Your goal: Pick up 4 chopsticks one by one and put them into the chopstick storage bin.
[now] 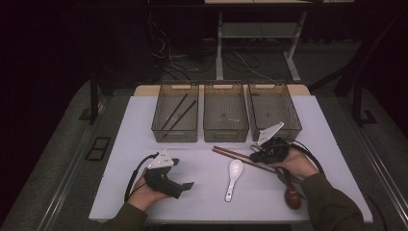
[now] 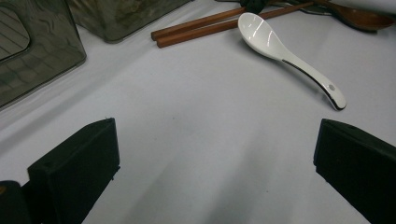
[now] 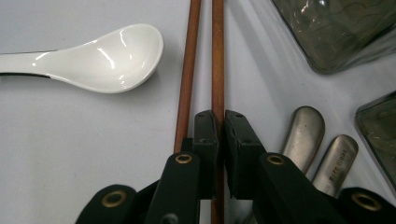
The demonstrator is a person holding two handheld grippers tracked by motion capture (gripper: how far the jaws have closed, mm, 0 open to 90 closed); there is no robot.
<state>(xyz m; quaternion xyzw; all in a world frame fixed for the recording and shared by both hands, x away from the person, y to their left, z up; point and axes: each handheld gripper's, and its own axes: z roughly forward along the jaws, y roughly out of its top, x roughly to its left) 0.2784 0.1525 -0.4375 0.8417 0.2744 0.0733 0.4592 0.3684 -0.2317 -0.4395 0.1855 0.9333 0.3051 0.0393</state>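
Right hand-held gripper [image 3: 220, 122]: closed on one of the two brown chopsticks [image 3: 217, 56]; the jaws pinch the right stick, and the left stick [image 3: 187, 70] lies just beside the left jaw, outside the grip.
Chopsticks, place: on the table [image 1: 202, 163], toward its right edge, in front of the right bin [image 1: 274, 111].
Left hand-held gripper [image 2: 210, 163]: jaws wide apart, nothing between them, above bare table near the front left corner.
Risk, one stick only: a lift would likely leave the second stick behind.
Risk, thin grip: the stick is round and narrow, so it may roll or swing between the pads.
Risk, neighbours: the white spoon [image 1: 234, 178] and the metal handles [image 3: 317, 144] lie near; a swinging stick could push them.
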